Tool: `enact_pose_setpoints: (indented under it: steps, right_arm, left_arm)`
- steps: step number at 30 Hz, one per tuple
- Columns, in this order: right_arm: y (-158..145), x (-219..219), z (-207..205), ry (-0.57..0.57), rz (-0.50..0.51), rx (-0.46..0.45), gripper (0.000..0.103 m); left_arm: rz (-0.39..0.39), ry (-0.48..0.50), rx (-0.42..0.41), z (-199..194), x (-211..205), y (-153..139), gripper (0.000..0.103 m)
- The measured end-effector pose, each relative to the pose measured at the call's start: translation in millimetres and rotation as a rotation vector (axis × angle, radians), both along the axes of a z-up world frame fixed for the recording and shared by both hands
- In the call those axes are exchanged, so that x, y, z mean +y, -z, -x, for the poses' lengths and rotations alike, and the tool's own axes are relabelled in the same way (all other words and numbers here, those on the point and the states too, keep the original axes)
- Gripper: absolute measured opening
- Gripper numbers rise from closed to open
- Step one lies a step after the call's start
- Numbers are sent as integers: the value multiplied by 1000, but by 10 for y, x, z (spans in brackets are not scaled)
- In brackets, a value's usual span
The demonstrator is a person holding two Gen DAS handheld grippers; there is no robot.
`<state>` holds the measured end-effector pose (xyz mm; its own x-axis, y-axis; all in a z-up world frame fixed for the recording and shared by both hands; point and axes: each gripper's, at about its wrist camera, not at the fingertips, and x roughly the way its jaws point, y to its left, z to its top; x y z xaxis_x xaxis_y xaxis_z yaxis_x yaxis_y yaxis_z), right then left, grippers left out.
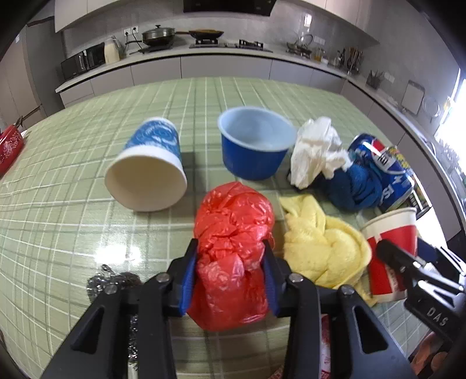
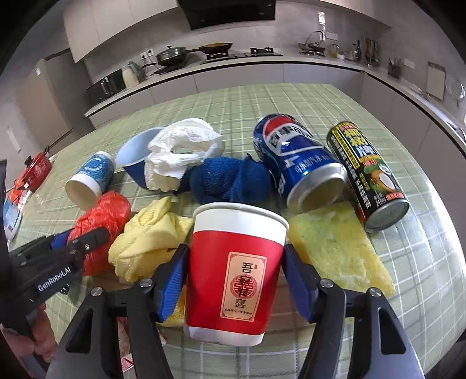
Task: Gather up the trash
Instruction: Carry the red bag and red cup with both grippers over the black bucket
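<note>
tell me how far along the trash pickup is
Nothing looks collected yet. In hand: the left tool is shut on the red plastic bag, the right tool on the red paper cup. Left on the table: the crumpled tissue, both cans and the blue paper cup.

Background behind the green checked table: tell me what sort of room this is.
A home kitchen, most likely: a gas hob carrying a dark frying pan, a black extractor hood above it, and a long grey countertop over handleless cabinets.

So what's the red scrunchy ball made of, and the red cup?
The red ball looks like thin shiny plastic bag film: it is crinkled, glossy and knotted. The red cup seems to be matte paper, with a rolled white rim and a printed label.
</note>
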<state>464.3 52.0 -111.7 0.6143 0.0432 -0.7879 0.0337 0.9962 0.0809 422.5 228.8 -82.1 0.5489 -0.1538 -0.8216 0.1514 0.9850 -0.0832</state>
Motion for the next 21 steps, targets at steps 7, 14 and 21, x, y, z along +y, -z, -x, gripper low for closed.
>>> enact_pose_setpoints:
  steps: [7, 14, 21]
  right_arm:
    - [-225, -43, 100, -24, -26, -58, 64]
    - [-478, -291, 362, -35, -33, -118, 64]
    - [-611, -914, 889, -7, -42, -143, 64]
  left_arm:
    - [33, -34, -83, 102, 81, -375, 39]
    - [38, -14, -142, 381, -174, -654, 39]
    - [51, 13, -153, 790, -808, -697, 39]
